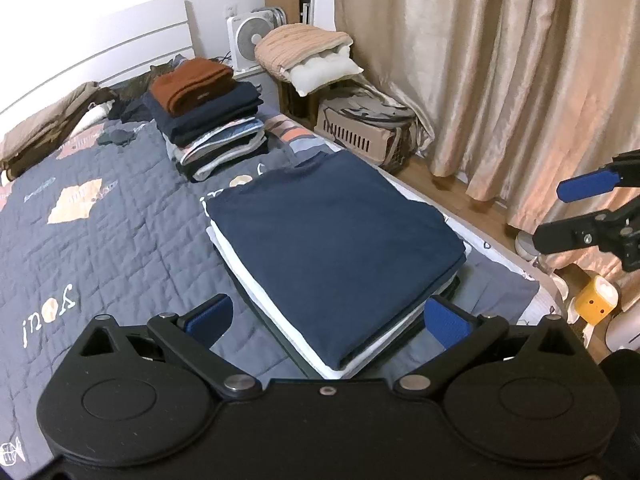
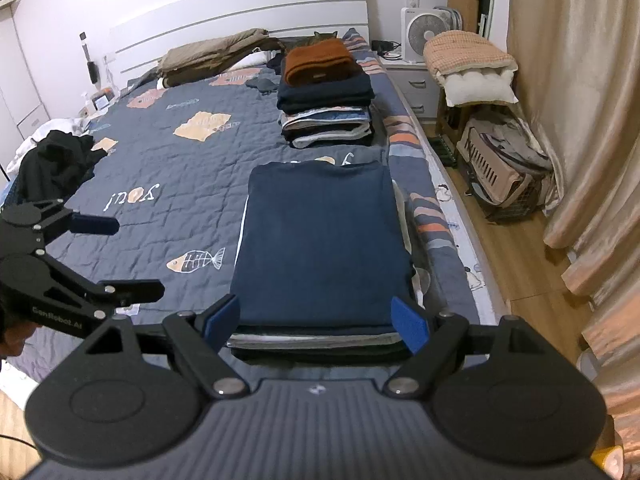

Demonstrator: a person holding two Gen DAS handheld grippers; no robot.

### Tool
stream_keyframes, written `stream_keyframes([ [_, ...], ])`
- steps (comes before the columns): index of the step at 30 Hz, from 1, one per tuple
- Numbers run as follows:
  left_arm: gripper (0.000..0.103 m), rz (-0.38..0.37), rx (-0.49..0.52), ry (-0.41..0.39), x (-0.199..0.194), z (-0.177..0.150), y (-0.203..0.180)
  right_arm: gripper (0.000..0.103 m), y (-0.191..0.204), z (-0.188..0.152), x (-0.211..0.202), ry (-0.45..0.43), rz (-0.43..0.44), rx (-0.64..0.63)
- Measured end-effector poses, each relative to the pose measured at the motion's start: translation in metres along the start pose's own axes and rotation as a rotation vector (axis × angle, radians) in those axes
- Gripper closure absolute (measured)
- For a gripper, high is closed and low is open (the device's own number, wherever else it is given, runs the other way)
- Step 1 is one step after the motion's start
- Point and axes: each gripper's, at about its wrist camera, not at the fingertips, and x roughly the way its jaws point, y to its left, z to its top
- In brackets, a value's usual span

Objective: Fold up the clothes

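A folded navy garment (image 1: 332, 248) (image 2: 324, 248) lies flat on top of a low stack of folded white and dark clothes, near the bed's right edge. My left gripper (image 1: 326, 320) (image 2: 134, 258) hovers open at the stack's near left corner, holding nothing. My right gripper (image 2: 316, 322) (image 1: 548, 212) is open too, its blue pads (image 2: 410, 324) spread just wider than the stack's near edge, apart from the cloth. Farther up the bed stands a taller pile of folded clothes (image 1: 208, 120) (image 2: 326, 96) topped by a rust-brown knit. A crumpled black garment (image 2: 56, 164) lies at the bed's left edge.
The grey quilt (image 2: 160, 152) (image 1: 100, 208) with fish patches covers the bed. A pet carrier (image 2: 496, 172) (image 1: 360, 128), a stool with cushions (image 2: 472, 68) and a fan (image 2: 424, 32) stand along the beige curtain (image 2: 580, 120). Brown bedding (image 2: 216, 56) lies by the white headboard.
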Motion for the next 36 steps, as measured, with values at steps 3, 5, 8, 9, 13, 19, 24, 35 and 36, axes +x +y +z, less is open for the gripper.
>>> stream_keyframes([
  [3,0.000,-0.001,0.008,-0.004,-0.0019,0.0024,-0.0021,0.021,0.0019,0.0001,-0.0033,0.000,-0.001,-0.003],
  [5,0.000,-0.003,0.013,-0.003,-0.0022,0.0029,-0.0036,0.021,0.0028,-0.0003,-0.0054,0.000,-0.001,-0.003],
  [8,0.000,-0.007,0.016,0.001,-0.0024,0.0030,-0.0036,0.021,0.0022,-0.0018,-0.0082,0.001,0.006,0.004],
  [9,0.000,-0.007,0.015,0.001,-0.0026,0.0025,-0.0034,0.021,0.0025,-0.0023,-0.0091,0.000,0.004,0.003],
  [13,0.000,-0.006,0.015,0.004,-0.0030,0.0032,-0.0039,0.021,0.0036,-0.0029,-0.0101,0.009,0.003,-0.001],
  [19,0.000,0.004,0.022,0.002,-0.0066,0.0030,-0.0076,0.021,0.0017,-0.0041,-0.0096,0.016,0.005,-0.004],
  [24,0.000,0.017,0.026,0.010,-0.0088,0.0022,-0.0082,0.021,0.0016,-0.0058,-0.0082,0.021,0.010,0.000],
  [35,0.000,0.037,0.031,0.028,-0.0104,0.0017,-0.0059,0.021,-0.0019,-0.0044,-0.0090,0.013,0.019,0.005],
  [36,0.000,0.037,0.031,0.028,-0.0102,0.0016,-0.0058,0.021,-0.0021,-0.0039,-0.0084,0.013,0.017,0.002],
])
